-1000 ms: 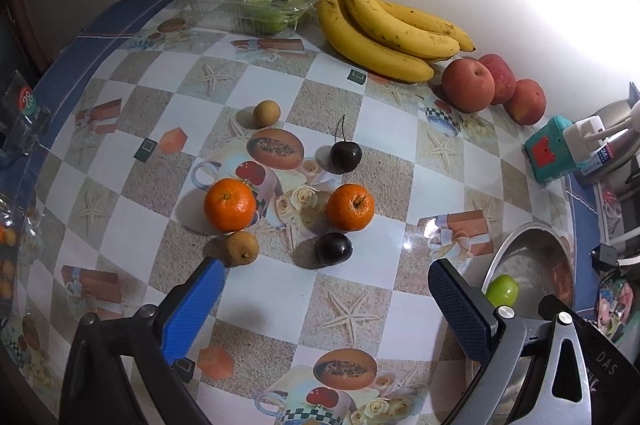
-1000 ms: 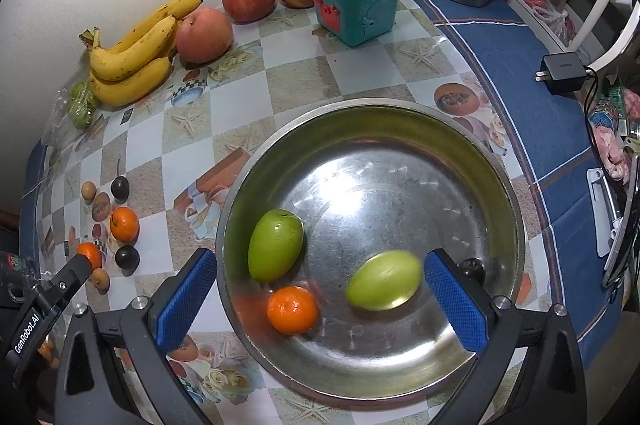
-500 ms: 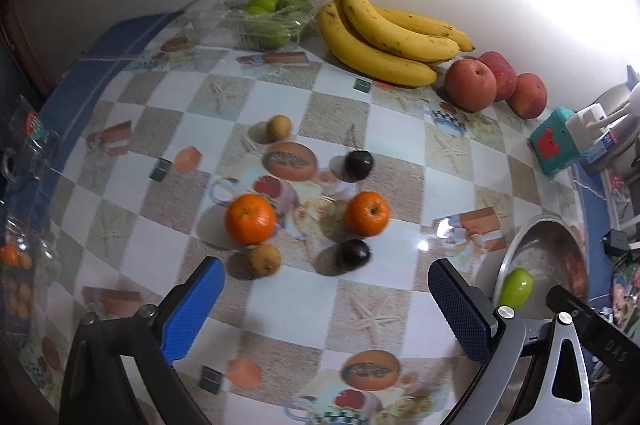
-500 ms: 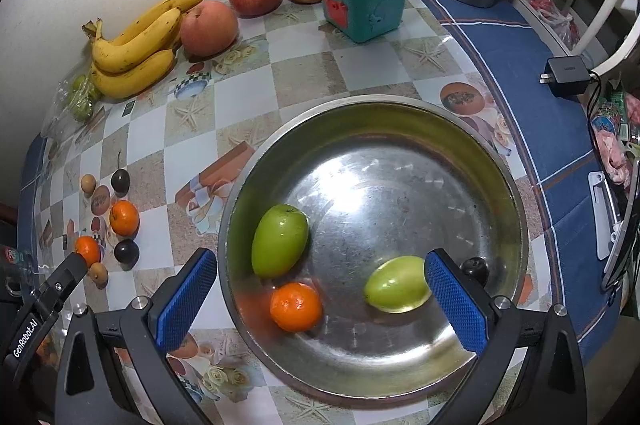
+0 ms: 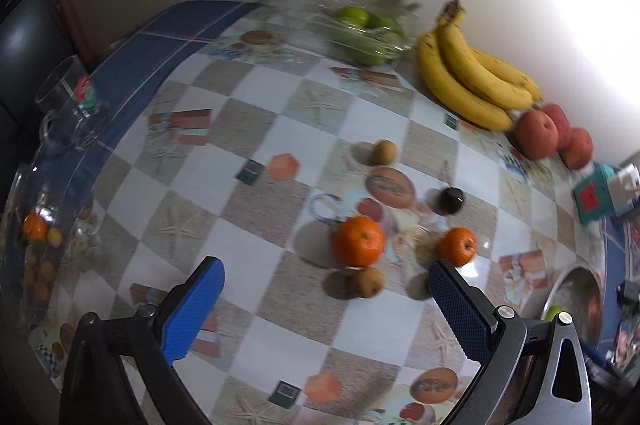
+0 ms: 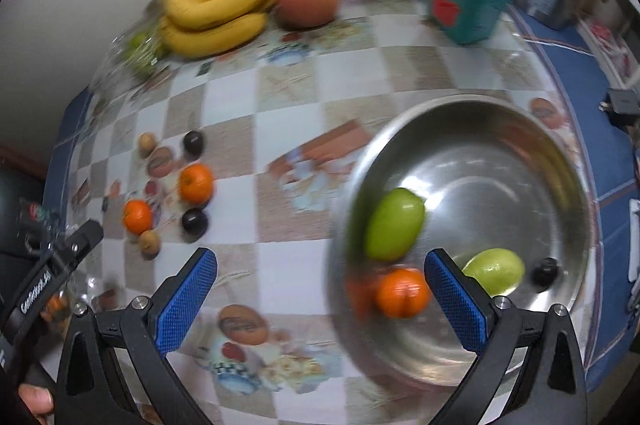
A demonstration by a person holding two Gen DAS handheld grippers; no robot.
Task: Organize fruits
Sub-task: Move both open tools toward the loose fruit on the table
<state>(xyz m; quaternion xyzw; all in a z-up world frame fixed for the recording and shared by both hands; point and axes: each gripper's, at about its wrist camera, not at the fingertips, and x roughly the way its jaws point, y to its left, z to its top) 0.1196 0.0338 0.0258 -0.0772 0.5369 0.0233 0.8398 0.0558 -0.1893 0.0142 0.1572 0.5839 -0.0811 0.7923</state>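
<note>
Swung leftward, both grippers' jaws gape over loose oranges (image 5: 357, 241) and bowl (image 6: 568, 177).

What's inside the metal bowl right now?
In the metal bowl: two green fruits, one orange and a small dark fruit. The right tool's finger covers part of the bowl floor, so anything behind it is hidden.
</note>
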